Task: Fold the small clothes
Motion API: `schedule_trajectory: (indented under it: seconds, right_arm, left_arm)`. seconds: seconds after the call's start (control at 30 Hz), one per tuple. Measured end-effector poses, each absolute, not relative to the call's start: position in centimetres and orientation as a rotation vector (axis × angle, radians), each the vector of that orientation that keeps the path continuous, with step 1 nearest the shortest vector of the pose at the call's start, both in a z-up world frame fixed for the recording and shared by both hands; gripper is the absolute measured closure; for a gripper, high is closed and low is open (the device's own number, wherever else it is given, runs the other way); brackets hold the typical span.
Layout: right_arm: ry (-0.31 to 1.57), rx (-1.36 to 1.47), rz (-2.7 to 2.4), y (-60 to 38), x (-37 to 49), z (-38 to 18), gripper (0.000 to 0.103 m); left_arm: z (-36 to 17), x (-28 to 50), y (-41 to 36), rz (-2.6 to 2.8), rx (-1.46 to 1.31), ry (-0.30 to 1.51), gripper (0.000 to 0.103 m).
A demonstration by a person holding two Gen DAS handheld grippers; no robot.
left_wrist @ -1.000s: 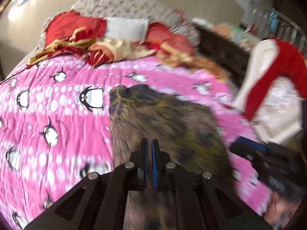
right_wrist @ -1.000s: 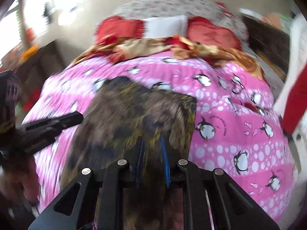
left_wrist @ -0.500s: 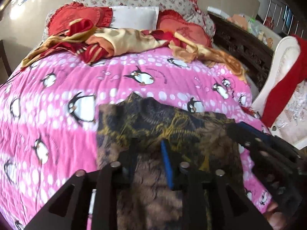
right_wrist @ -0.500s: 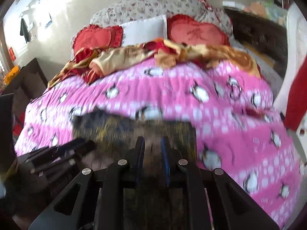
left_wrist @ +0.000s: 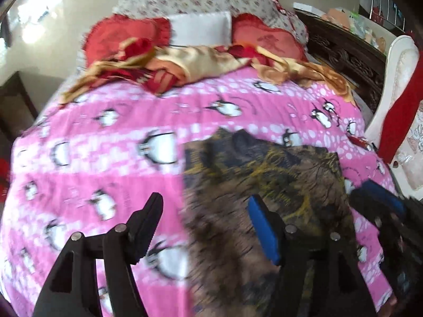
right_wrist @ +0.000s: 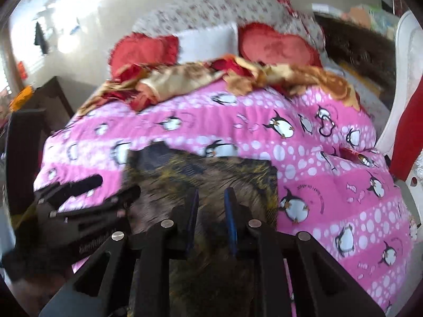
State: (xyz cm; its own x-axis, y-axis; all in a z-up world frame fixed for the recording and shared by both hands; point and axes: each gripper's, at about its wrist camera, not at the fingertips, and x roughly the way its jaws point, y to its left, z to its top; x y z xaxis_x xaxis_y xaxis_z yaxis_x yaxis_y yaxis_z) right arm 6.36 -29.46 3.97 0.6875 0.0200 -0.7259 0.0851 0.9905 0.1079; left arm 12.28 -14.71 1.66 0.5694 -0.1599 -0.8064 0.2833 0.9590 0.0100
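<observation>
Mostly blurred: near end of dark brown-yellow garment (left_wrist: 264,185) is cut off under both claws & frame edge; it lies flat on pink penguin quilt (left_wrist: 92,158), toward bed's near side; left claw (left_wrist: 203,227) wide & opening, nothing pinched; right claw (right_wrist: 210,216) narrow, opening, cloth below, grip unclear; quilt bare to the left & beyond; pillows (left_wrist: 198,26) at headboard.

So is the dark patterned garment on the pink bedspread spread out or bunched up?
Spread out: the dark patterned garment lies flat on the pink bedspread, straight edges and a corner showing. Whether it is already folded double, cannot tell.
</observation>
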Motion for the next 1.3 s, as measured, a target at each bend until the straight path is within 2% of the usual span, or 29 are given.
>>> schedule_trajectory:
  seconds: [0.2,0.3,0.43,0.53,0.63,0.77,0.83,0.93,1.03,1.13,1.2,1.3]
  right_arm:
    - [0.718,0.149,-0.074,-27.2,-0.3,5.2,0.078]
    - [0.582,0.182,0.057,-25.8,-4.2,10.1,0.077]
    - [0.542,0.028,0.375,-20.5,-7.2,14.9,0.067]
    - [0.523,-0.119,0.359,-17.0,-8.9,16.2,0.067]
    - [0.505,-0.082,0.428,-16.3,-9.6,18.1,0.067]
    - [0.592,-0.053,0.646,-15.1,-8.5,20.4,0.065]
    - [0.725,-0.068,0.674,-14.2,-6.6,20.3,0.064]
    - [0.833,-0.039,0.626,-14.3,-3.8,19.8,0.064]
    - [0.87,0.001,0.643,-14.8,-2.5,19.4,0.064]
    - [0.759,0.13,0.663,-17.9,-3.8,20.9,0.064]
    - [0.673,0.19,0.6,-20.9,-4.7,22.3,0.064]
    - [0.591,0.188,0.361,-27.5,-5.1,21.9,0.06]
  left_arm:
    - [1.6,9.8,-13.3,-0.142,0.264,0.884,0.033]
    - [1.6,8.7,-14.3,-0.11,0.334,0.83,0.033]
    - [2.6,6.0,-16.5,-0.01,0.521,0.594,0.032]
    - [2.9,4.0,-17.3,0.07,0.623,0.416,0.031]
    - [3.3,2.5,-16.8,0.123,0.656,0.262,0.029]
    - [3.6,-0.5,-16.4,0.172,0.711,-0.016,0.024]
    - [3.7,-1.7,-16.3,0.191,0.734,-0.127,0.02]
    - [4.0,-2.6,-16.3,0.197,0.748,-0.217,0.017]
    - [4.0,-2.7,-15.9,0.18,0.741,-0.215,0.017]
    - [3.8,-2.0,-15.5,0.102,0.718,-0.103,0.015]
    - [4.1,0.1,-14.0,0.0,0.617,0.13,0.014]
    - [3.8,5.1,-10.1,-0.224,0.31,0.597,0.015]
